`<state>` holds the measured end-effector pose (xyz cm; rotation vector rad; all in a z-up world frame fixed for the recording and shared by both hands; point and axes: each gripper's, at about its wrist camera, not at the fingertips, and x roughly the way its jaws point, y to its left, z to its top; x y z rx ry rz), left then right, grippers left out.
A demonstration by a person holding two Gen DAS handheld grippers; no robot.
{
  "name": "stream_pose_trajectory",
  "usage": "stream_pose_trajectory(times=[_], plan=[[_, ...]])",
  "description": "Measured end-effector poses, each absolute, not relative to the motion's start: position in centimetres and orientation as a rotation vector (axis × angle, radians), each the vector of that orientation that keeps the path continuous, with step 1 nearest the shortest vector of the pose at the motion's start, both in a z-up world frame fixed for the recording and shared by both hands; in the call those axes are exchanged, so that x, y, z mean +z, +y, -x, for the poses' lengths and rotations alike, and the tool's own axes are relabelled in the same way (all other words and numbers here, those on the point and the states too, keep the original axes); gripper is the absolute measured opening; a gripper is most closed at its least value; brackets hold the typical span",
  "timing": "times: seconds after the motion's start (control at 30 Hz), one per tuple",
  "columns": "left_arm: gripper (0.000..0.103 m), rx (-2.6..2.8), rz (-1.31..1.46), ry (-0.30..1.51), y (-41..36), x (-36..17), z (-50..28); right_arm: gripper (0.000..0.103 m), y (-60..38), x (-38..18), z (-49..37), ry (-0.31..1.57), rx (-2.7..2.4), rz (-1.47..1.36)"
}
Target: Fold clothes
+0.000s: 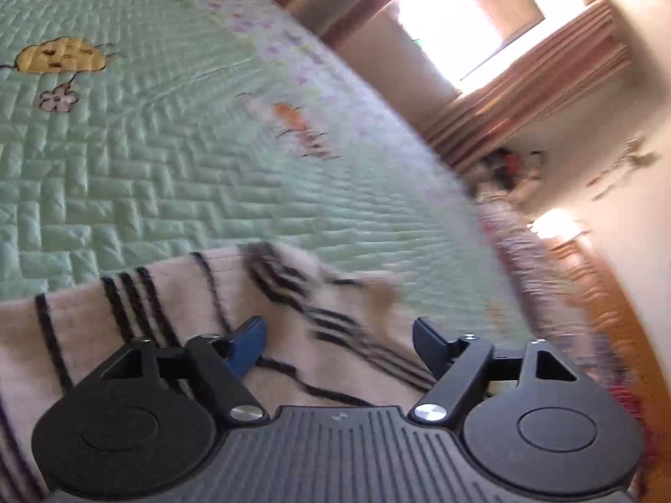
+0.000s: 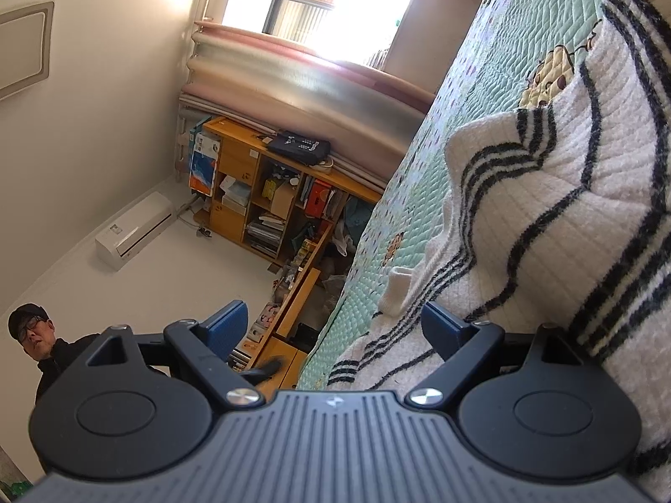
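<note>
A white knitted sweater with black stripes (image 1: 167,293) lies crumpled on the green quilted bedspread (image 1: 167,146). My left gripper (image 1: 339,343) hovers just over the sweater's edge, its jaws apart; the fabric lies beneath and between the fingers, and no pad presses on it. The picture is blurred around the sweater's folded edge. In the right wrist view the same sweater (image 2: 545,209) is bunched in folds on the bedspread (image 2: 482,63). My right gripper (image 2: 335,331) stands wide open beside the sweater's near edge, with nothing gripped.
A wooden shelf full of books and boxes (image 2: 272,193) stands by the bed, with a desk (image 2: 293,314) in front of it. A white air unit (image 2: 134,230) hangs on the wall. A person in dark clothes (image 2: 37,335) stands nearby. A bright window (image 1: 461,21) lies beyond the bed.
</note>
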<state>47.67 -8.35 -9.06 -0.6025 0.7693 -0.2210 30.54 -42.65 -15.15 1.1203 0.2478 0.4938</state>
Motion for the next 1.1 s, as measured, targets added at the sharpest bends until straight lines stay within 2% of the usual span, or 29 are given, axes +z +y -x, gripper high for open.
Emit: stream_pose_trajectory(times=[0.03, 0.07, 0.13, 0.2, 0.23, 0.3, 0.33, 0.4, 0.47, 0.5, 0.53, 0.6, 0.67, 0.73, 0.83, 1.0, 1.1], plan=[[0.016, -0.137, 0.563, 0.775, -8.0, -9.8, -48.4, 0.09, -42.7, -15.2, -30.5, 0.248, 0.495, -1.121], [0.011, -0.109, 0.605, 0.763, -7.1, -10.3, -48.5, 0.09, -42.7, -15.2, -30.6, 0.248, 0.495, -1.12], [0.013, -0.11, 0.645, 0.753, -6.5, -10.1, -48.3, 0.09, -42.7, -15.2, -30.6, 0.247, 0.496, -1.119], [0.029, -0.088, 0.535, 0.704, -7.4, -8.6, -47.5, 0.09, -42.7, -15.2, -30.7, 0.248, 0.496, -1.117], [0.033, -0.065, 0.504, 0.66, -7.8, -7.7, -46.9, 0.09, -42.7, -15.1, -30.8, 0.248, 0.496, -1.116], [0.055, -0.048, 0.5, 0.579, -8.3, -6.0, -45.6, 0.09, -42.7, -15.1, -30.8, 0.246, 0.497, -1.12], [0.062, -0.066, 0.526, 0.547, -8.4, -5.3, -45.1, 0.09, -42.7, -15.2, -30.8, 0.245, 0.498, -1.122], [0.088, -0.128, 0.513, 0.542, -9.2, -4.6, -45.1, 0.09, -42.8, -15.2, -30.7, 0.246, 0.498, -1.121], [0.102, -0.128, 0.433, 0.663, -10.7, -5.6, -46.2, 0.09, -42.9, -15.3, -30.7, 0.246, 0.501, -1.122], [0.097, -0.103, 0.369, 0.785, -11.4, -6.9, -47.1, 0.09, -43.0, -15.3, -30.8, 0.246, 0.501, -1.122], [0.095, -0.087, 0.296, 0.828, -12.0, -7.6, -47.3, 0.09, -43.0, -15.4, -30.8, 0.247, 0.502, -1.121], [0.093, -0.072, 0.208, 0.785, -13.3, -6.5, -45.8, 0.09, -43.1, -15.4, -30.8, 0.246, 0.503, -1.123], [0.087, -0.095, 0.245, 0.754, -13.5, -4.9, -43.5, 0.09, -43.2, -15.4, -30.8, 0.246, 0.504, -1.126], [0.088, -0.116, 0.279, 0.719, -13.5, -3.3, -40.8, 0.09, -43.2, -15.5, -30.8, 0.247, 0.504, -1.128], [0.096, -0.151, 0.222, 0.714, -14.4, -2.1, -33.6, 0.09, -43.2, -15.5, -30.8, 0.249, 0.504, -1.126], [0.097, -0.173, 0.094, 0.838, -14.7, -1.8, -23.7, 0.091, -43.0, -15.4, -30.7, 0.252, 0.501, -1.126], [0.097, -0.158, 0.078, 0.909, -15.0, -2.0, -19.5, 0.096, -42.9, -15.0, -30.7, 0.257, 0.517, -1.118]])
